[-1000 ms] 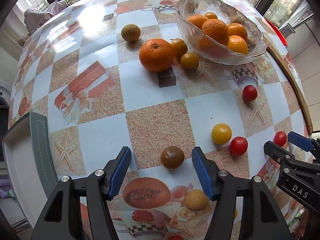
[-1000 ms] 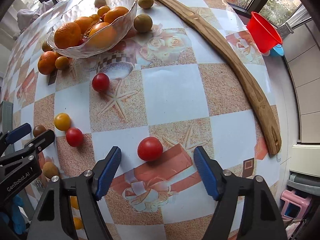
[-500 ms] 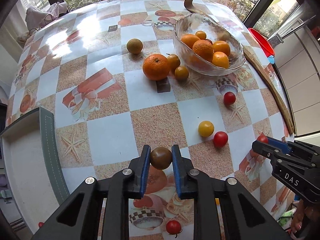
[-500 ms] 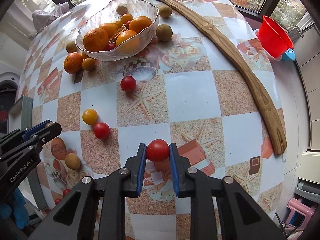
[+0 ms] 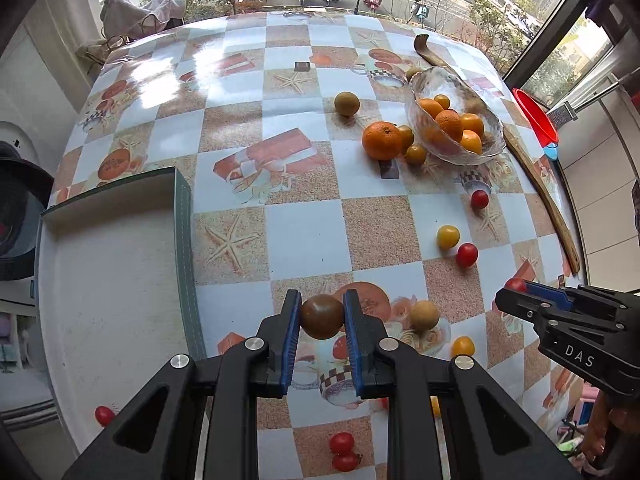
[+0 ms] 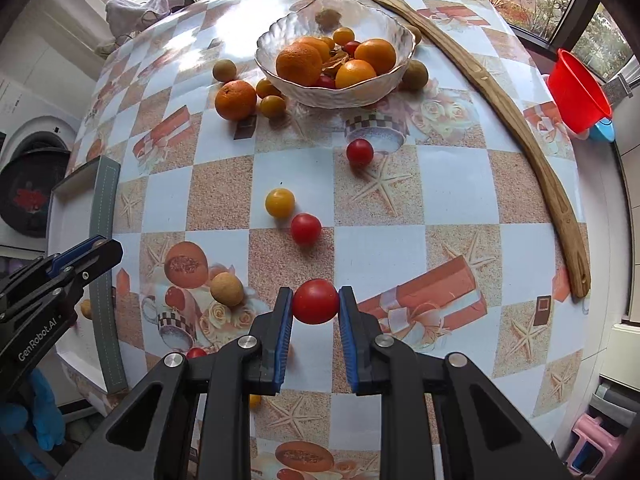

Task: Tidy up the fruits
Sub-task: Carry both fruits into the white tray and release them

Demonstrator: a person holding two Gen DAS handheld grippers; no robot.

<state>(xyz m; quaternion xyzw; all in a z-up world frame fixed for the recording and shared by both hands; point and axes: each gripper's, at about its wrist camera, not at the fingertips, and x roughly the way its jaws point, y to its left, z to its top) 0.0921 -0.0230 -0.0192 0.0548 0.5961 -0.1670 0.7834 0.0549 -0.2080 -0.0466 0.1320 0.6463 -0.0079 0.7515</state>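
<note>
My left gripper (image 5: 322, 316) is shut on a dark brown tomato (image 5: 322, 316) and holds it well above the table. My right gripper (image 6: 315, 302) is shut on a red tomato (image 6: 315, 301), also lifted; it shows in the left wrist view (image 5: 516, 294) at the right. A glass bowl (image 6: 394, 76) with oranges (image 6: 299, 63) and small tomatoes stands at the far side. Loose on the table lie a yellow tomato (image 6: 280, 202), red tomatoes (image 6: 305, 229) (image 6: 359, 151), a big orange (image 6: 235, 99) and a beige round fruit (image 6: 227, 289).
A white tray with a grey-green rim (image 5: 182, 216) sits at the left table edge. A long curved wooden piece (image 6: 516, 120) lies along the right side. A red funnel (image 6: 578, 92) stands beyond it. More small tomatoes (image 5: 341, 443) lie near the front edge.
Both grippers closed on their tomatoes and lifted them up and back from the table; the view of the table has widened.
</note>
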